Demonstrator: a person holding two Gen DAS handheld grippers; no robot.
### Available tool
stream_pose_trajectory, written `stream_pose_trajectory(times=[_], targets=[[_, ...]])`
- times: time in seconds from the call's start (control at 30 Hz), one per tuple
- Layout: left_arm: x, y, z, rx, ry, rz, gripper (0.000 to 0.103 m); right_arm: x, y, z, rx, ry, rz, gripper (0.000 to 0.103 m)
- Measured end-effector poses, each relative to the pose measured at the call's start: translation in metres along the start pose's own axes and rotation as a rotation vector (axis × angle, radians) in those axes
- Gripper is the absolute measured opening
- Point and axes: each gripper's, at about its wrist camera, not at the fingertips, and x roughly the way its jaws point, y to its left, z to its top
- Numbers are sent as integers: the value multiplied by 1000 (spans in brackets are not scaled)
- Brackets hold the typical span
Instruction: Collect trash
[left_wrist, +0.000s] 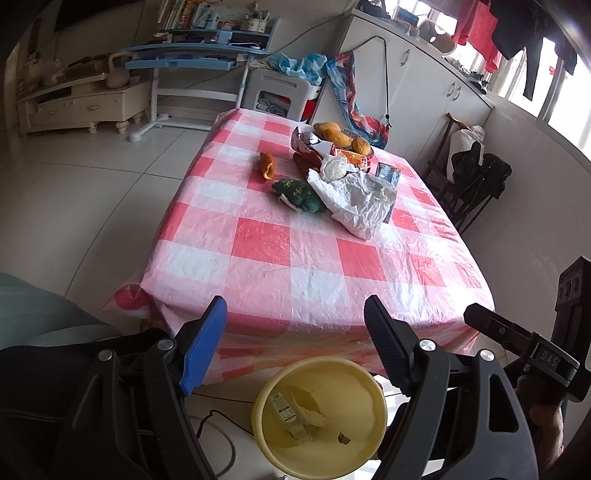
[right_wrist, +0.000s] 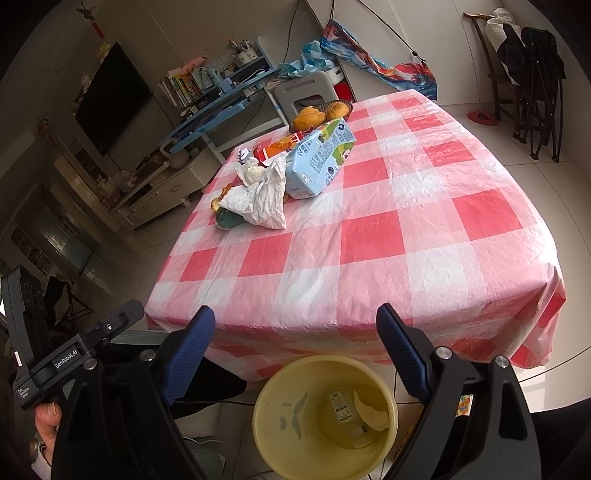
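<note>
The left gripper (left_wrist: 295, 314) has its jaws spread wide with nothing between them, and it hangs above the near edge of the table (left_wrist: 288, 291), over the yellow bin (left_wrist: 319, 417). The right gripper (right_wrist: 295, 321) is also released and empty, in a similar place above the same bin (right_wrist: 325, 417). The bin stands on the floor just beside the near side of the table, and inside it lie a small flattened carton (right_wrist: 341, 406) and a pale scrap (right_wrist: 371, 411). The remaining trash sits in one group on the far part of the checked tablecloth: a crumpled white bag (left_wrist: 360, 201), a green wrapper (left_wrist: 299, 195) touching its left side, an orange peel (left_wrist: 266, 166) just beside that, and a light blue milk carton (right_wrist: 321, 158) that leans tilted on the pile. Behind them a red and orange snack packet (left_wrist: 328, 153) lies against a dark basket (right_wrist: 345, 104) holding yellow-orange fruit (left_wrist: 332, 133). Beyond the table are a blue desk (left_wrist: 192, 61) with books, a white stool (left_wrist: 282, 92) and a black television (right_wrist: 112, 98) on the wall.
</note>
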Motion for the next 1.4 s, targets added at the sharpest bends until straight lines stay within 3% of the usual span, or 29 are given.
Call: stream_pose_trajectory(times=[0.43,0.97,1.17,1.4], targets=[[0,6,2,-37,-8,21,74,1,3,5,-7,-11,15,85],[-2,14,4,-89,-21,19,74,10,17,5,-95,-15,-52,85],[-8,16,6,-101,-49,39,74,23,42,35,-195,-42,-62,85],[-10,17,8,-105,-73,66,75,76,68,71,-287,0,-72,85]])
